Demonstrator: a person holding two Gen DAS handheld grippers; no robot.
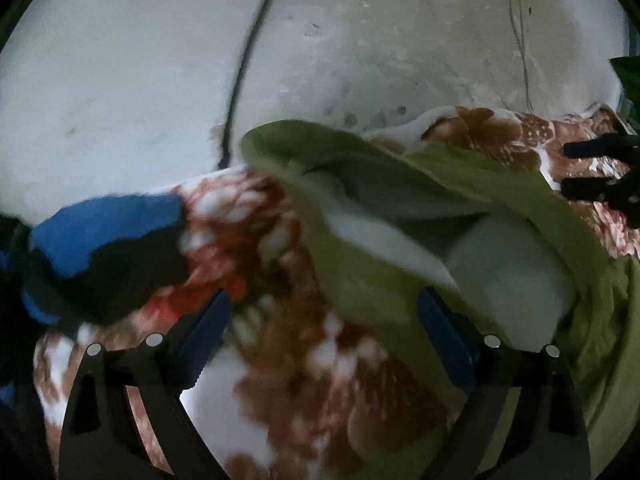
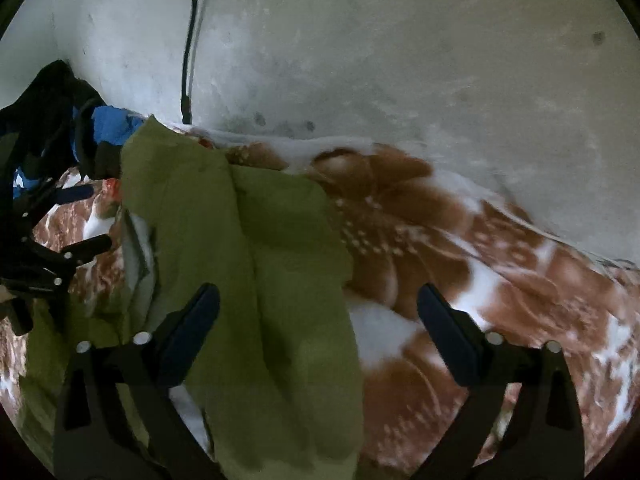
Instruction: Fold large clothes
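On a soft brown-and-white patterned bedspread (image 2: pixel 460 264) beside a rough pale plaster wall (image 2: pixel 400 60) lies the crumpled olive-green cloth garment (image 2: pixel 260 260), its pale lining (image 1: pixel 500 280) showing. My left gripper (image 1: pixel 324 320) and right gripper (image 2: pixel 318 312) both hang wide, holding nothing. Blue-and-black clothes (image 1: pixel 100 240) are heaped nearby.

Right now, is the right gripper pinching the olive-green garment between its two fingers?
No, the right gripper is wide open, and the olive-green garment lies loose on the brown-and-white patterned bedspread between its fingers.
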